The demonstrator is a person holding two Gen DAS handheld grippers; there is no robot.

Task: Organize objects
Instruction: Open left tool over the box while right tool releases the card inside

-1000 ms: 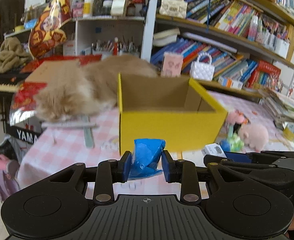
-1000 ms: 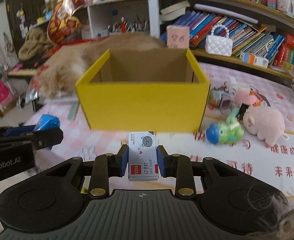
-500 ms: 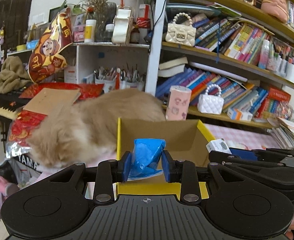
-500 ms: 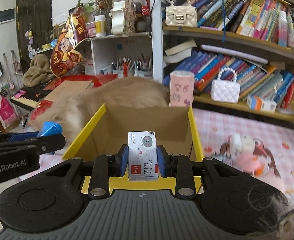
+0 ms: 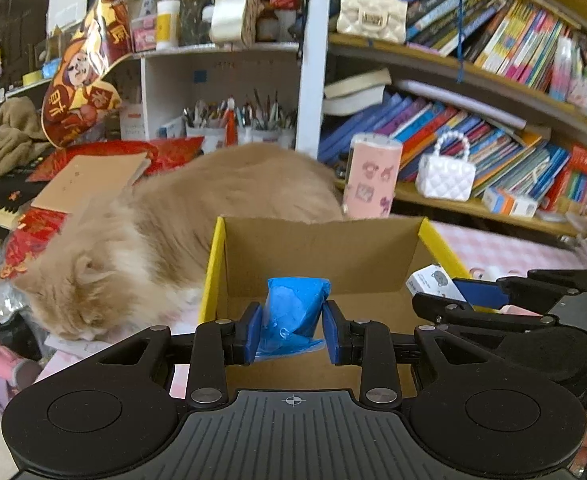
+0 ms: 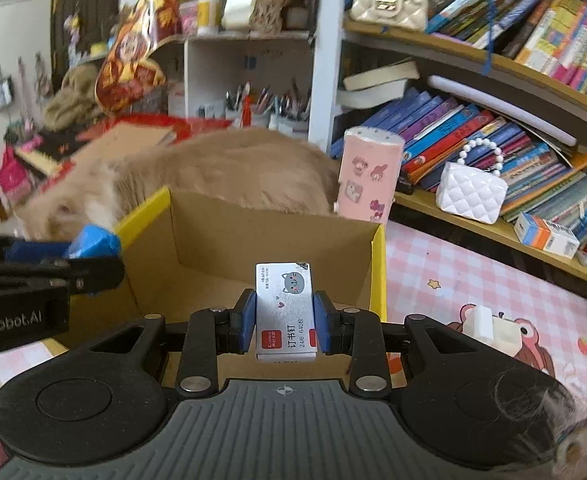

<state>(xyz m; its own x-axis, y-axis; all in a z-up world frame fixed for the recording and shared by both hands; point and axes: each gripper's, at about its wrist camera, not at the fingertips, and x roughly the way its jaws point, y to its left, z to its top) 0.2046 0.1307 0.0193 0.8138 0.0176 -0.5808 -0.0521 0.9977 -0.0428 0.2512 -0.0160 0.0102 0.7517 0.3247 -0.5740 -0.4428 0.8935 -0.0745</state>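
Left gripper (image 5: pixel 291 328) jaws clamp a blue packet (image 5: pixel 293 312), centre frame over the yellow box (image 5: pixel 333 256); looks soft and crushable, so grip mid-body. Right gripper (image 6: pixel 284 322) jaws pinch a staple box (image 6: pixel 285 310) by its flat sides; light, stiff.
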